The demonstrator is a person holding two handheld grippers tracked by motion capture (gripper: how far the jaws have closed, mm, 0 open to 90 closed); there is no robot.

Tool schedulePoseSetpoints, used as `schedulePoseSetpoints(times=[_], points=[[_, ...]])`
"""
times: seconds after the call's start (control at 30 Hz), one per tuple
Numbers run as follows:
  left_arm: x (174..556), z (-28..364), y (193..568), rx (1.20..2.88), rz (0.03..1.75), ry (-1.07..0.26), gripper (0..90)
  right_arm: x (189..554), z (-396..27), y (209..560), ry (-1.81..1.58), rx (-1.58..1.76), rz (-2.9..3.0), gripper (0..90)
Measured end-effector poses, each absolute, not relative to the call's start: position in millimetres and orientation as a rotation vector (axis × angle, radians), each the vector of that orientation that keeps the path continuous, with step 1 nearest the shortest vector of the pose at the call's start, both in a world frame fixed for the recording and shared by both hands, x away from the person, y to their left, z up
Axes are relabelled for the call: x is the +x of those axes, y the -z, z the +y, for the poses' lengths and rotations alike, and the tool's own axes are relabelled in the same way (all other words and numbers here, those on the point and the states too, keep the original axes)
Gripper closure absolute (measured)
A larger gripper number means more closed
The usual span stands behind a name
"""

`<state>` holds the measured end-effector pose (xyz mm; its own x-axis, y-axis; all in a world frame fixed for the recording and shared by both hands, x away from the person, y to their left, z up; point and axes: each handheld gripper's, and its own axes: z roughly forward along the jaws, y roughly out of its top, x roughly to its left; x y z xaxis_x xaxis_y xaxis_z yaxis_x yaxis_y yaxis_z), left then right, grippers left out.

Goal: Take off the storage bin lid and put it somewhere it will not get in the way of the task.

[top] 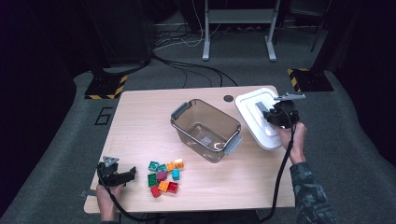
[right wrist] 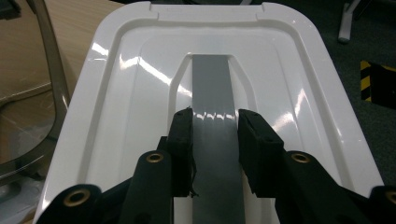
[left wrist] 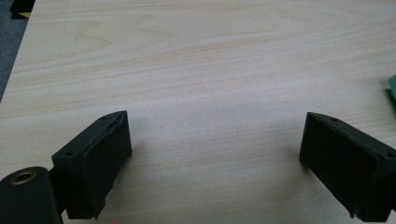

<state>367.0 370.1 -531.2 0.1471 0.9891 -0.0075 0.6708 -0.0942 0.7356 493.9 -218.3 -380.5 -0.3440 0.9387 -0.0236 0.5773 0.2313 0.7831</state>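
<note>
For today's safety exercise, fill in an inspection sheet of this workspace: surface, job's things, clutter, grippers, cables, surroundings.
Surface: wooden table, bare around the things.
Job's things: white lid at the right edge; clear bin open; bricks loose near the front.
Clutter: nothing seen.
Grippers: right gripper shut on the lid's grey handle; left gripper open over bare wood.
Cables: one trails from each gripper; more on the floor.
Surroundings: grey carpet, striped stand bases.
</note>
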Motion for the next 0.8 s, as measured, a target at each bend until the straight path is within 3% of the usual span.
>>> schedulePoseSetpoints(times=[0.8], points=[[367.0, 370.1, 531.2, 1.832, 1.585, -0.686, 8.6, 513.4, -231.6, 433.0, -0.882, 1.58, 1.953, 66.9]])
